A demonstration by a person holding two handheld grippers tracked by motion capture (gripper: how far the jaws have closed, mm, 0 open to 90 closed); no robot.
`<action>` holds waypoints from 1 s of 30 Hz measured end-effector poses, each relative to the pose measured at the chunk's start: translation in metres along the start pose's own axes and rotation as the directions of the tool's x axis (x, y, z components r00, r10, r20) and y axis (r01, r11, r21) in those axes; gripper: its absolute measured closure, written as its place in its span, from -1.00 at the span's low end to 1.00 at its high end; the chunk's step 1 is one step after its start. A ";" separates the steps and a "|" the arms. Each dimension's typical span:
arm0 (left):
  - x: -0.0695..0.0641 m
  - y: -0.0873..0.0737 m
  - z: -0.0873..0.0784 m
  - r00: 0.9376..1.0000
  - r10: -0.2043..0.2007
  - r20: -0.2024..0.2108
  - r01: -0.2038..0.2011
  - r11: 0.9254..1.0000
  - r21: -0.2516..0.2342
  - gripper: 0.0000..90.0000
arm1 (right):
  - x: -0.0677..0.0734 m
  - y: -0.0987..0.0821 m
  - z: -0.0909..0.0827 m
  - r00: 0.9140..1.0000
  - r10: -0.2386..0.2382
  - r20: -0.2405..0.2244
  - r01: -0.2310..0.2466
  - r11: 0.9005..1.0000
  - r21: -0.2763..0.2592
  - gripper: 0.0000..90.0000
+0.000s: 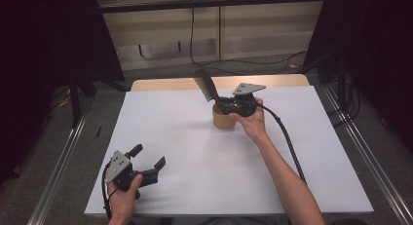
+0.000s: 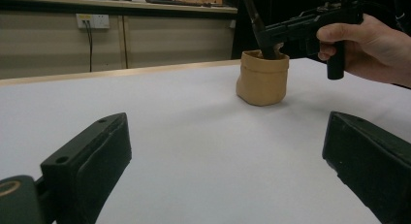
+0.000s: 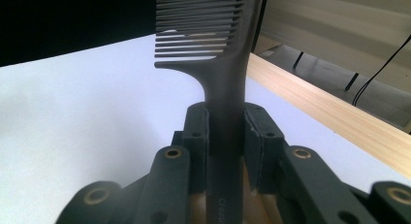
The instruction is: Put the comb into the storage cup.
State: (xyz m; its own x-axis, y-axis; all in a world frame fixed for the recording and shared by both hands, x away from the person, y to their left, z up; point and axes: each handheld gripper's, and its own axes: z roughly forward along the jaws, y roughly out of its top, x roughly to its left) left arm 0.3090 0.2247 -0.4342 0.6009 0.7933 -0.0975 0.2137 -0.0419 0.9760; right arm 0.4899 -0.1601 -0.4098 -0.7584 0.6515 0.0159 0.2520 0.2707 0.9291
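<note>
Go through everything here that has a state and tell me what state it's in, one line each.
Left gripper: open, jaws wide apart, holding nothing, low over the table's near left corner.
Right gripper: shut on the comb's handle, above the cup.
Comb: upright, slightly tilted, teeth up, handle end down in the cup.
Cup: upright on the table, open at the top.

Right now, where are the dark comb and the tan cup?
Dark plastic comb (image 3: 203, 25), right gripper view, on its teeth.
Tan soft-sided cup (image 2: 261, 78), left gripper view, on its front wall.
</note>
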 end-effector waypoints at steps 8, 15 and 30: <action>0.000 0.000 0.000 1.000 0.004 0.001 -0.004 1.000 0.002 -0.92 | 0.002 -0.004 -0.003 1.000 -0.003 0.005 0.003 1.000 0.021 0.62; 0.000 0.000 0.000 1.000 0.004 0.002 -0.004 1.000 0.004 -0.92 | 0.003 -0.013 0.000 1.000 -0.002 0.017 0.001 0.999 0.050 0.62; 0.000 0.001 -0.001 1.000 -0.003 0.005 0.003 1.000 -0.006 -0.92 | 0.006 -0.013 -0.002 0.999 0.018 0.028 -0.020 0.997 0.072 0.49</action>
State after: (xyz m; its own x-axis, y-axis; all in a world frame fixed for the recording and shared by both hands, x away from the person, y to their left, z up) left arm 0.3084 0.2249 -0.4334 0.6039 0.7906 -0.1012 0.2111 -0.0362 0.9768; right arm 0.4808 -0.1615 -0.4212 -0.7367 0.6759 0.0225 0.3099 0.3077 0.8996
